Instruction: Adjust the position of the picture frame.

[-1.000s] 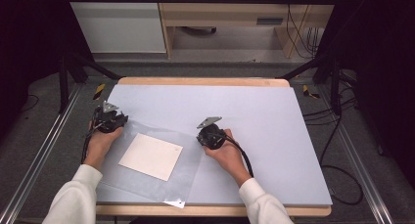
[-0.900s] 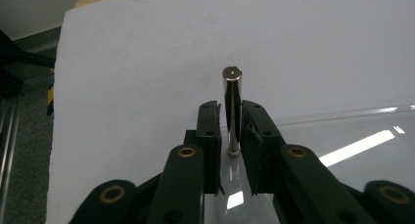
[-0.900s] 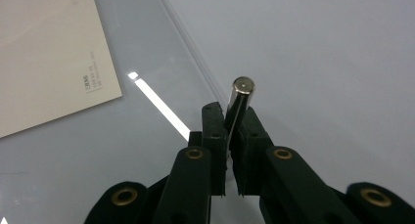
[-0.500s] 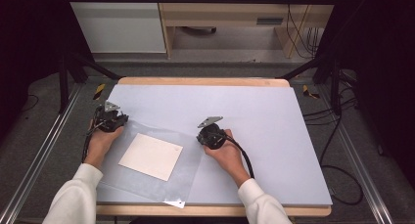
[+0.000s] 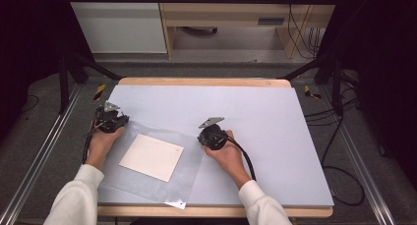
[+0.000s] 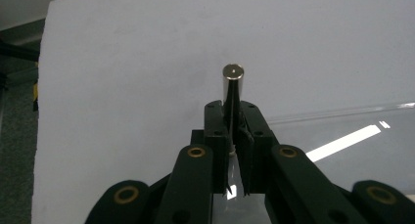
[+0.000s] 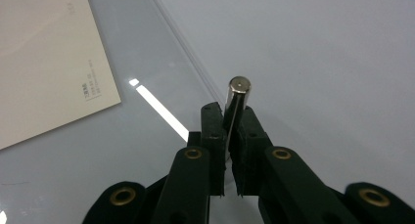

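Bare table (image 5: 275, 117) lies open beyond and right of the clear plastic sleeve (image 5: 147, 185); black frame posts (image 5: 334, 72) flank its far corners.

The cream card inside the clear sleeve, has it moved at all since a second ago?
No. The cream card lies at the same spot and angle relative to the table's front edge.

**Three cameras, one table**

We are looking down and forward from above at the whole table (image 5: 295, 136). We are also riding close on each gripper, facing low along its jaws; both are sharing the clear sleeve (image 6: 342, 150) with the high view.
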`<state>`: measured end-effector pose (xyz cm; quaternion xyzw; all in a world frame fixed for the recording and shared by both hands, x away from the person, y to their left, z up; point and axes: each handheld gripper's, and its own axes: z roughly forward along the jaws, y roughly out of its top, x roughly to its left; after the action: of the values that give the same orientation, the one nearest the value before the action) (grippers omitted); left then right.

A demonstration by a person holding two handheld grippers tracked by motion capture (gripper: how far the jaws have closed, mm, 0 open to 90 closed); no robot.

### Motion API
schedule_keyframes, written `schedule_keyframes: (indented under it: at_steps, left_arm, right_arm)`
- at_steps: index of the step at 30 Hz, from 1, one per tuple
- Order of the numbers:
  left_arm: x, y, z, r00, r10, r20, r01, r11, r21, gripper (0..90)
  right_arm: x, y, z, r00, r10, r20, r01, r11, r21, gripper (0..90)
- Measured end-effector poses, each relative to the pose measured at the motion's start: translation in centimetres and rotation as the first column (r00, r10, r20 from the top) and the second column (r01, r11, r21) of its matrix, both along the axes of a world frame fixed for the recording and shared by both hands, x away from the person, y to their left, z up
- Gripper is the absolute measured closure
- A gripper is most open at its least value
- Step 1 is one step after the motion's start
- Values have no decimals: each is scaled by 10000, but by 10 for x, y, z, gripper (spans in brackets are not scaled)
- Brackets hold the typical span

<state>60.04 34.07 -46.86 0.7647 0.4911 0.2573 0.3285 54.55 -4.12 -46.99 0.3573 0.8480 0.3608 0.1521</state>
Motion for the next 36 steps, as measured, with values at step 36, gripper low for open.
schedule_keyframes:
  at_steps: [36]
  left_arm:
    - [-43,-87,90,9854,-1692,-210,1685,9851,-340,847]
  right_arm:
    - [-2,-107,100,9988,-486,4,486,9988,113,814]
